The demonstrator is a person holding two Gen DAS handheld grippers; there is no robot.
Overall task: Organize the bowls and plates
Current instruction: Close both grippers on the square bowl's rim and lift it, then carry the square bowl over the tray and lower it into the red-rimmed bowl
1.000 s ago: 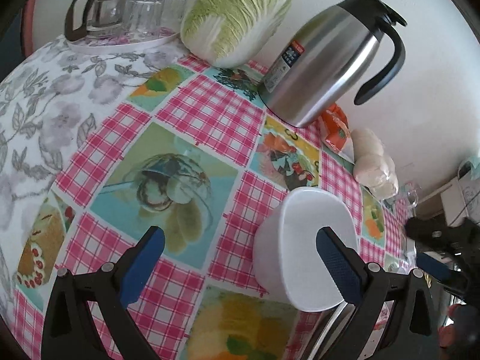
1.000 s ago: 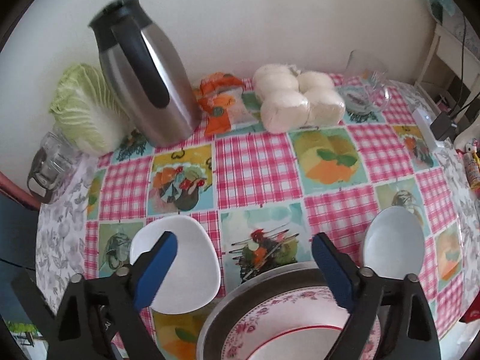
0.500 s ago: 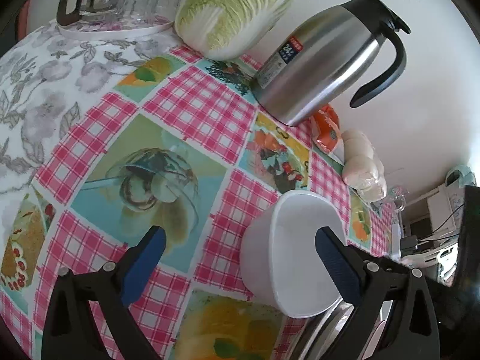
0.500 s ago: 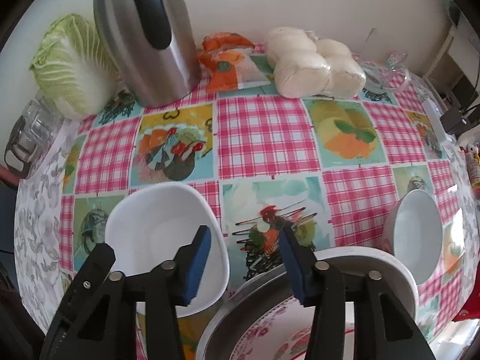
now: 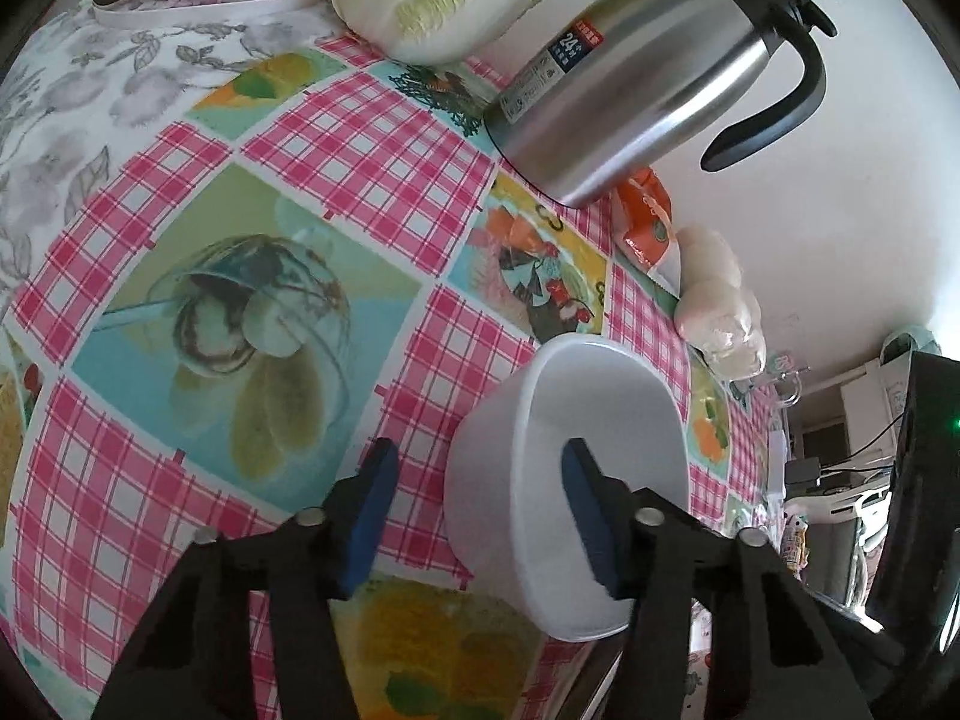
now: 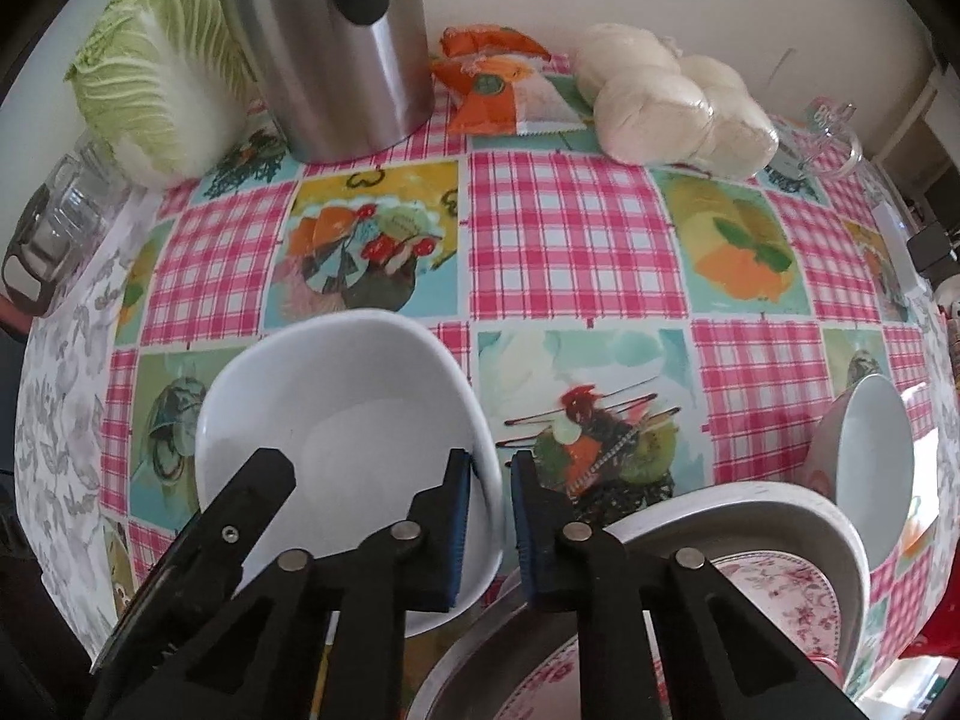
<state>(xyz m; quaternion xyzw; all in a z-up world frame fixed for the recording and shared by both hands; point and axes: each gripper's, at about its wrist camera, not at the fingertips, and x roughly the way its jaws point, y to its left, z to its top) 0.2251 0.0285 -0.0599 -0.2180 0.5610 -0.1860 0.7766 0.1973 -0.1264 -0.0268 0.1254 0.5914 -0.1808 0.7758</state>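
Observation:
A white bowl (image 5: 600,396) (image 6: 348,408) sits on the checked tablecloth near the front edge. My left gripper (image 5: 480,468) straddles its near wall, one pad outside and one inside. Its jaws are closing and neither pad touches the wall. My right gripper (image 6: 489,468) points steeply down and is shut on the bowl's right rim. To the right, a metal basin (image 6: 798,516) holds a floral plate (image 6: 780,588). A second white bowl (image 6: 870,462) stands at the far right, nested in a pinkish one.
Along the wall stand a steel thermos jug (image 6: 336,36), a cabbage (image 6: 156,78), an orange packet (image 6: 498,90) and bagged white buns (image 6: 672,102). A glass jug (image 6: 54,228) is at the far left and a glass mug (image 6: 828,132) at the far right.
The right gripper dropped onto the white bowl's right rim and its jaws went from wide to shut. The left gripper sank a little and its jaws narrowed around the bowl's wall.

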